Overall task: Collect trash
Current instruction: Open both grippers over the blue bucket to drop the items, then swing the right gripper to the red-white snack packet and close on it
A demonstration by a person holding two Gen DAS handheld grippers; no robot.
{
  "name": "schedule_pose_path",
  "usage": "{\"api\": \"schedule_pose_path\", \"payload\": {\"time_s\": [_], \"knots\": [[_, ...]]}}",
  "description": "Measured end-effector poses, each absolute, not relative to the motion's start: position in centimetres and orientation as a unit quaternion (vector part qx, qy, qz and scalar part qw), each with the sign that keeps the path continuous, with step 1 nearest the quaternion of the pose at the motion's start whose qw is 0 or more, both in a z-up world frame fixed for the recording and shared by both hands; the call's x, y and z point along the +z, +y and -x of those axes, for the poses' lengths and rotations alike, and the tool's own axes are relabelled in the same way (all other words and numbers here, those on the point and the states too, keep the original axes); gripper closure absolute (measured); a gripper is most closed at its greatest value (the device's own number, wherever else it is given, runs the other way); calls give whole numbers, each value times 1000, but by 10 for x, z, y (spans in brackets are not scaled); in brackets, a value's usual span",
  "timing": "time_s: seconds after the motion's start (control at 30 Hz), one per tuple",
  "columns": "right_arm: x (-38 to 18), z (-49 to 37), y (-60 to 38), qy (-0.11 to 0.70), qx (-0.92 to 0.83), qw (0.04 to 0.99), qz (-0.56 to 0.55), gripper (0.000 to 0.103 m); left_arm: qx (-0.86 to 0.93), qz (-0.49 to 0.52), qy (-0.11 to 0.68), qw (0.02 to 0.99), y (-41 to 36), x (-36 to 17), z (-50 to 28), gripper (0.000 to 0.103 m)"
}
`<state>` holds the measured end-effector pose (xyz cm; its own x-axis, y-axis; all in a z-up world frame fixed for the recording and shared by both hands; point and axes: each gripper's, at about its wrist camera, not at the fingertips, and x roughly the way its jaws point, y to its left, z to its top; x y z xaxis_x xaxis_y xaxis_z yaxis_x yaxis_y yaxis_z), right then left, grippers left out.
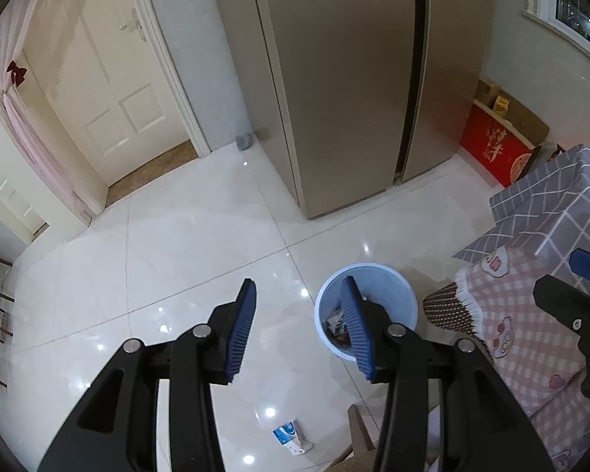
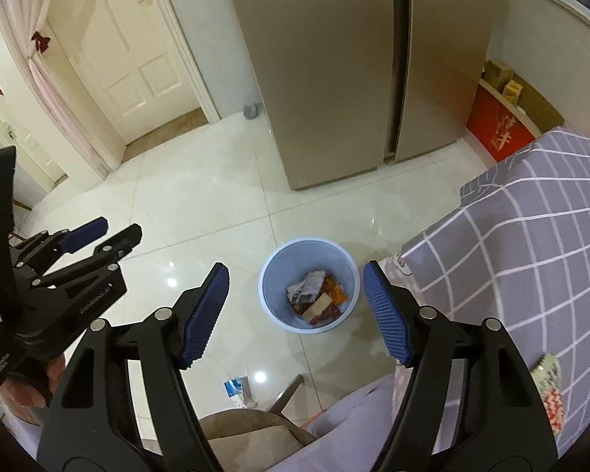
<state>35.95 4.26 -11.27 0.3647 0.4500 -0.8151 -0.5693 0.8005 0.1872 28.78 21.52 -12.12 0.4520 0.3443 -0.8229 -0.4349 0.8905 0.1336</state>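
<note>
Left claw [image 1: 299, 328]: jaws spread wide, nothing between them; it hangs over the glossy tiled floor [image 1: 177, 259].
Right claw [image 2: 295, 306]: jaws also wide apart and empty, framing the bin from above in the right wrist view.
Blue trash bin [image 2: 308, 253]: stands on the floor just beside the table's draped corner, already holding crumpled wrappers [image 2: 314, 297].
Loose trash: a small blue-and-white carton [image 1: 293, 436] lies flat on the floor at 6 o'clock from the bin, close to the chair leg [image 2: 285, 393].
Key relation: the carton sits below and behind both claws, at about 6 o'clock of the left claw; its long axis appears to run from 10 to 4 o'clock in the left wrist view.
Nearer claw: probably the left, since the carton lies almost straight under it.
Second piece: a patterned packet [image 2: 550, 397] rests on the grey checked tablecloth [image 2: 531, 236], at 4 o'clock of the right claw.
Open room: bare floor to 9 o'clock; table edge and chair crowd the 3 and 6 o'clock sides.
</note>
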Motion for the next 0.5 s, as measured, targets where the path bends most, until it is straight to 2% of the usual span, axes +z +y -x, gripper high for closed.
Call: {"api": "schedule_pose_path", "payload": {"time_s": [0.27, 0.5], "knots": [[-86, -346, 9, 442, 307, 842, 44, 33, 205, 39, 443, 872, 175, -99, -283, 58], [-85, -337, -36, 438, 281, 853, 37, 33, 167, 35, 431, 886, 137, -92, -279, 58]]}}
